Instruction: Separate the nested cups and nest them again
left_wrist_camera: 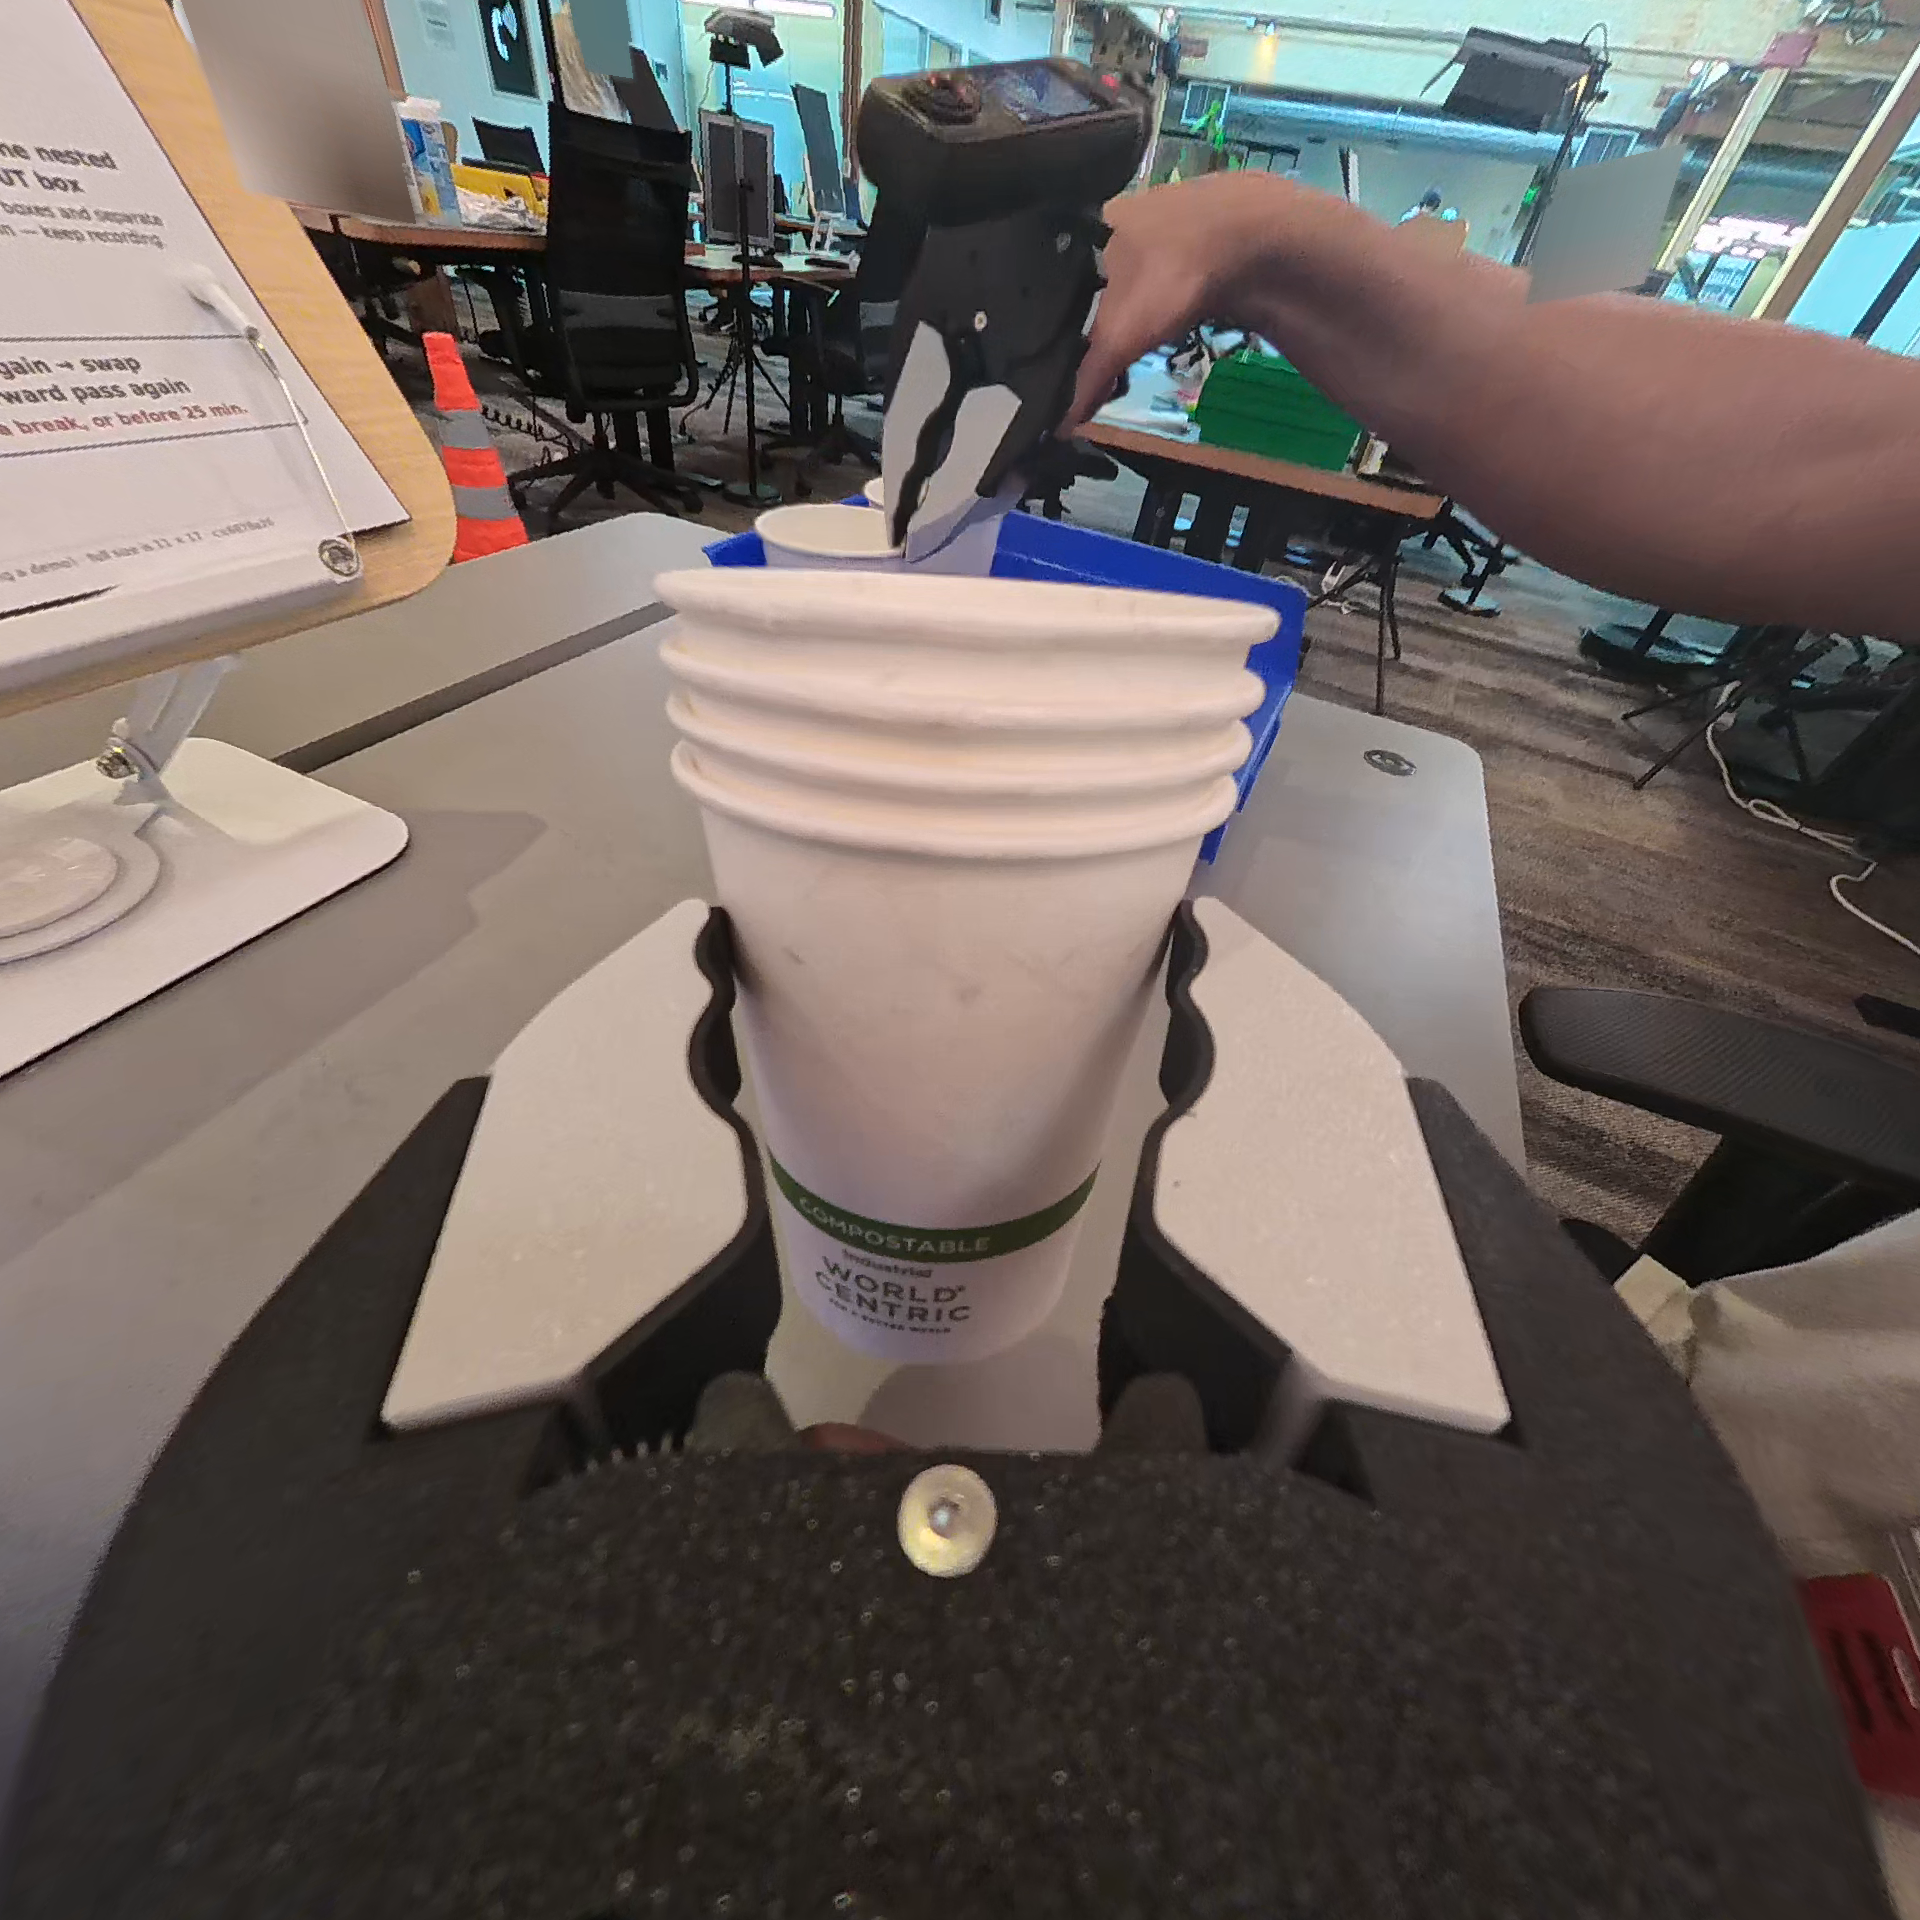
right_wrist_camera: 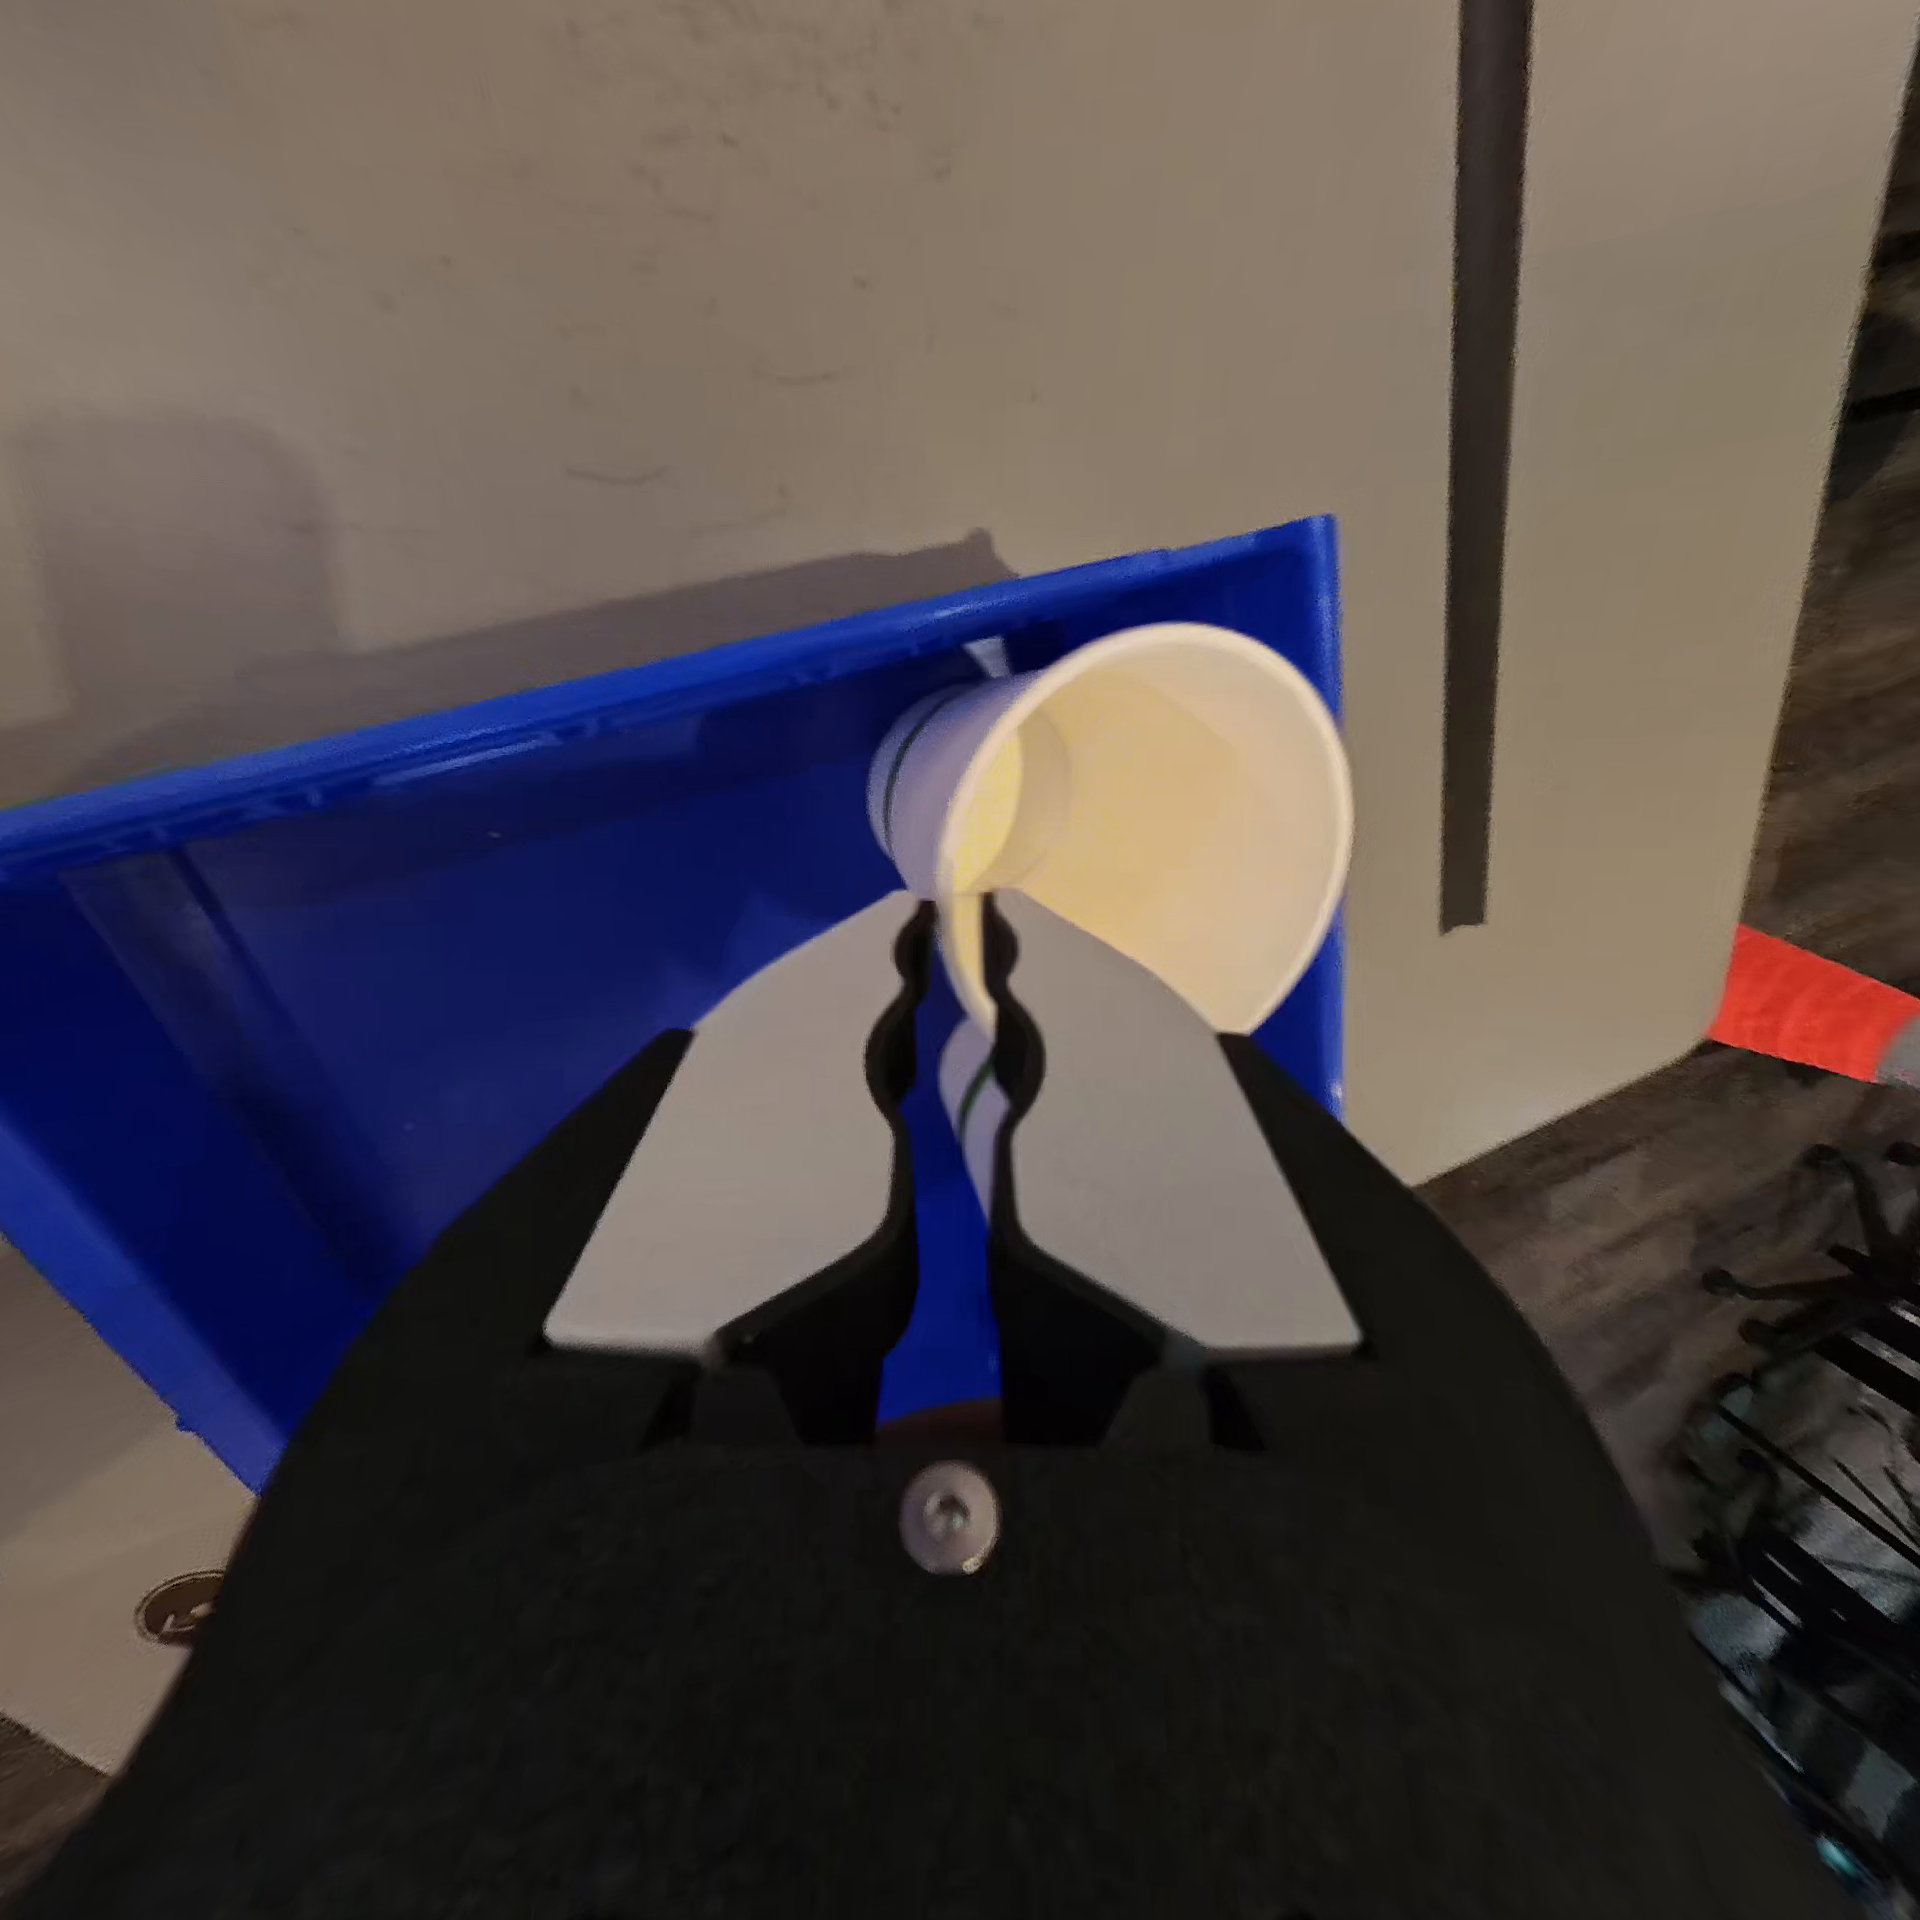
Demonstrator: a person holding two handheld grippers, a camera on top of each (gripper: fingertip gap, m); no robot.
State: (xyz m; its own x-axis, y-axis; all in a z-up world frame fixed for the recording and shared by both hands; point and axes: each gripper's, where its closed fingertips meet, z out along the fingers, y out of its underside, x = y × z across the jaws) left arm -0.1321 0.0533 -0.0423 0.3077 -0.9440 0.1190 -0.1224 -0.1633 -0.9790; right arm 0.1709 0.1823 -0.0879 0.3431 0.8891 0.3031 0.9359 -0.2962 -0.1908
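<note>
My left gripper (left_wrist_camera: pixel 951 935) is shut on a stack of several nested white paper cups (left_wrist_camera: pixel 956 790) with a green band, holding it upright above the grey table (left_wrist_camera: pixel 499 748). Behind the stack is a blue bin (left_wrist_camera: pixel 1132 571) with a loose white cup (left_wrist_camera: pixel 826 535) standing in it. My right gripper (left_wrist_camera: pixel 914 525), held by a hand, points down into the bin. In the right wrist view the right gripper (right_wrist_camera: pixel 958 925) is shut on the rim of a single white cup (right_wrist_camera: pixel 1164 810), which is tilted over the far right corner of the blue bin (right_wrist_camera: pixel 468 935).
A document stand (left_wrist_camera: pixel 156 343) with a white base stands on the left of the table. An orange cone (left_wrist_camera: pixel 468 447) is on the floor behind it. A chair armrest (left_wrist_camera: pixel 1714 1060) is at the right. The table edge and red tape (right_wrist_camera: pixel 1808 1013) lie right of the bin.
</note>
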